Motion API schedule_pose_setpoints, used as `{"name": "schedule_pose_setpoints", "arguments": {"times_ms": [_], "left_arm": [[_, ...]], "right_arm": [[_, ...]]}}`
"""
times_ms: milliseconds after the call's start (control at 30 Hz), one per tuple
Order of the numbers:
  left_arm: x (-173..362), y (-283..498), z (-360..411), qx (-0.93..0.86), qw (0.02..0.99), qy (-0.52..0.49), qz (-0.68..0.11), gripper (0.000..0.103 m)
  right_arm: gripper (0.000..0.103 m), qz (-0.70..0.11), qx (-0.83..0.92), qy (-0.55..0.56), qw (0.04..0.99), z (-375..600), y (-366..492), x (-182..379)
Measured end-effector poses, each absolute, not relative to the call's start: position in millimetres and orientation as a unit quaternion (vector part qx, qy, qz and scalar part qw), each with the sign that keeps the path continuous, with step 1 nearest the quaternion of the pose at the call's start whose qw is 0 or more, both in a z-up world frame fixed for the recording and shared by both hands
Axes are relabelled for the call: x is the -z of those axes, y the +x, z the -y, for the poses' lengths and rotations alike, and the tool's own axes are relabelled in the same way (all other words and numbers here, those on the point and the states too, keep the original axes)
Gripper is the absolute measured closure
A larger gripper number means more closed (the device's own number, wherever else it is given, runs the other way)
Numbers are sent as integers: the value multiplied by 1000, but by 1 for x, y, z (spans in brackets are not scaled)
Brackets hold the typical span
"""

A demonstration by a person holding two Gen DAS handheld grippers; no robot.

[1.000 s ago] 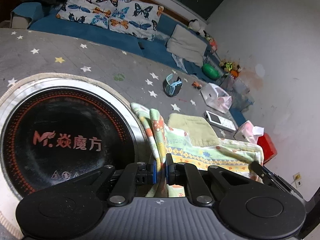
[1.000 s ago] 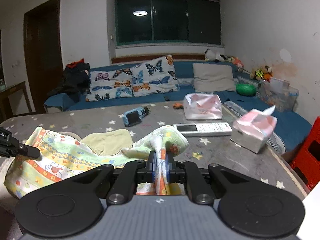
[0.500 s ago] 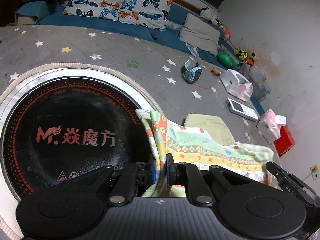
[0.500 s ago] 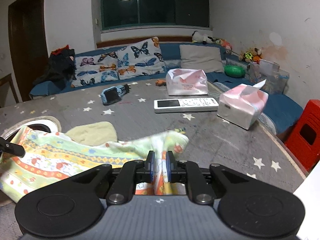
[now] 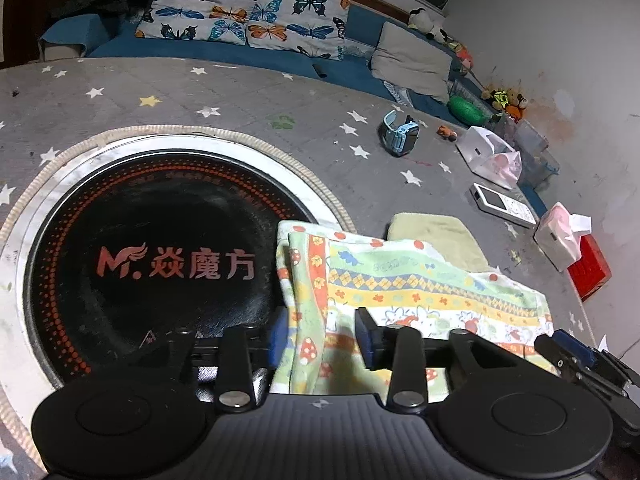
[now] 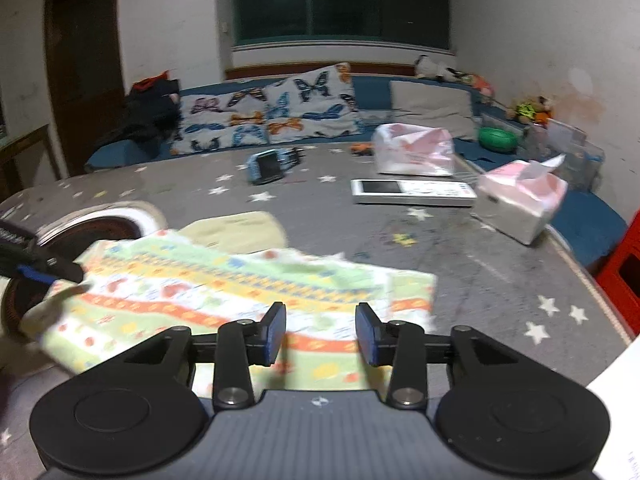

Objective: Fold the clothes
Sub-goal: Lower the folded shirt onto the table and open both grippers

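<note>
- We are looking at the patterned cloth [image 5: 420, 284] lying flat on the table [image 5: 240, 96], its long axis running between our two grippers, one end overlapping the round cooktop's [image 5: 152, 248] rim.
- Our left gripper [image 5: 322, 338] is standing partly open with a cloth fold loose between its pads.
- Our right gripper [image 6: 321, 330] is likewise gaping, over the other end.
- Both jaws have just been opening; a second ago each was pinching a raised corner.

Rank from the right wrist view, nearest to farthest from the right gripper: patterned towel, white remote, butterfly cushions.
1. patterned towel: lies under the open right gripper, not pinched.
2. white remote: mid-table, ahead and right.
3. butterfly cushions: on the blue sofa, behind the table.
</note>
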State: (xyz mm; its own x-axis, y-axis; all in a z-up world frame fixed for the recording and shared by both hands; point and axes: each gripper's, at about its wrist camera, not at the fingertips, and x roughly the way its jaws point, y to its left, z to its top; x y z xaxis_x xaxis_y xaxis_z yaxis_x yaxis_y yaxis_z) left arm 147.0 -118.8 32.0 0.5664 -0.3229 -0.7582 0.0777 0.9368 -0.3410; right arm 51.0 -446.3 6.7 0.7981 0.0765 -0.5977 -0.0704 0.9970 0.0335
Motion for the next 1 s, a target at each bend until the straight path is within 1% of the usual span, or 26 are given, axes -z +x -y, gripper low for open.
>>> {"name": "schedule_pose_setpoints", "arguments": {"times_ms": [67, 100, 167, 267, 633, 667, 700, 900, 1000], "left_arm": [[-32, 143, 119, 115, 876, -129, -449, 60], [-33, 141, 119, 115, 878, -125, -448, 56], [-33, 136, 119, 114, 880, -116, -446, 55], [-32, 129, 119, 111, 883, -104, -443, 52], [-23, 102, 125, 109, 892, -60, -435, 47], [-22, 100, 126, 108, 893, -56, -434, 47], [-21, 99, 127, 107, 894, -51, -433, 46], [-24, 88, 131, 103, 900, -30, -422, 45], [-26, 81, 133, 104, 905, -19, -413, 41]], "right_arm": [[53, -316, -54, 1, 947, 436, 47, -6], [53, -317, -60, -2, 947, 431, 45, -6], [53, -317, -72, -7, 946, 421, 41, -4], [49, -319, -83, -4, 944, 411, 39, -2], [46, -320, -93, -9, 943, 392, 23, 3], [43, -319, -95, -9, 943, 392, 19, 2], [39, -319, -96, -7, 943, 392, 17, 2], [36, -315, -91, -18, 944, 388, 5, 4], [32, -315, -92, -12, 945, 389, 0, 3]]}}
